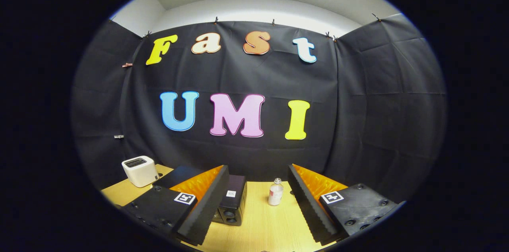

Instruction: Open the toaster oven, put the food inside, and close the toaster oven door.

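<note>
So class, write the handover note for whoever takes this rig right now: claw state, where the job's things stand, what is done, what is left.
Claw: open, holding nothing, raised above the wooden table.
Toaster oven: the black box on the table, just ahead, partly behind the left finger; whether its door is open or shut cannot be told from here.
Small bottle: upright on the table between the fingers, beyond them.
White box: further left, at the back of the table.
Food: not spotted.
Done: nothing evident.
Left: open the door, load the food, close the door.
</note>
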`<state>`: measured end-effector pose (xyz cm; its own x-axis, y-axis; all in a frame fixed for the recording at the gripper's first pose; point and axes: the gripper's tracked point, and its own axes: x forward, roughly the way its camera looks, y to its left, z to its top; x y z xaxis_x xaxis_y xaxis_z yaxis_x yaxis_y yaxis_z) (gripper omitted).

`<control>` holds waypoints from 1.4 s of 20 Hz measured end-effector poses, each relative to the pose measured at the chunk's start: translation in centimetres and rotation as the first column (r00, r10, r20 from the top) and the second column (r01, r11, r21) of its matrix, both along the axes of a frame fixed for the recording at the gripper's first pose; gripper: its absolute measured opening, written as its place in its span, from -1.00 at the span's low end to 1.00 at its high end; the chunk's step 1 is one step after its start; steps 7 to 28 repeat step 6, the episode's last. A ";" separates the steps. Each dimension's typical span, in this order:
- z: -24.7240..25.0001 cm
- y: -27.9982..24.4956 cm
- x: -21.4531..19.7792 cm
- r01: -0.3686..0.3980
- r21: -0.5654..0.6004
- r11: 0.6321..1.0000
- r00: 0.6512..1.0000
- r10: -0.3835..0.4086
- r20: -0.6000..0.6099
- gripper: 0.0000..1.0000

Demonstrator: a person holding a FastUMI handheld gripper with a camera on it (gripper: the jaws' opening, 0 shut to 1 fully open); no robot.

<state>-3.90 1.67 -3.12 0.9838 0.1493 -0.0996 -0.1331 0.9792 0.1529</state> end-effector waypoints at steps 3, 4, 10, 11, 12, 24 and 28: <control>-0.1 0.1 -0.1 -0.001 0.007 1.000 1.000 0.001 -0.010 0.95; -0.1 0.1 0.0 0.001 0.005 1.000 1.000 -0.001 -0.010 0.95; 0.2 0.0 0.2 0.003 0.004 1.000 1.000 -0.003 -0.011 0.95; 0.2 0.0 0.2 0.003 0.004 1.000 1.000 -0.003 -0.011 0.95; 0.2 0.0 0.2 0.003 0.004 1.000 1.000 -0.003 -0.011 0.95; 0.2 0.0 0.2 0.003 0.004 1.000 1.000 -0.003 -0.011 0.95; 0.2 0.0 0.2 0.003 0.004 1.000 1.000 -0.003 -0.011 0.95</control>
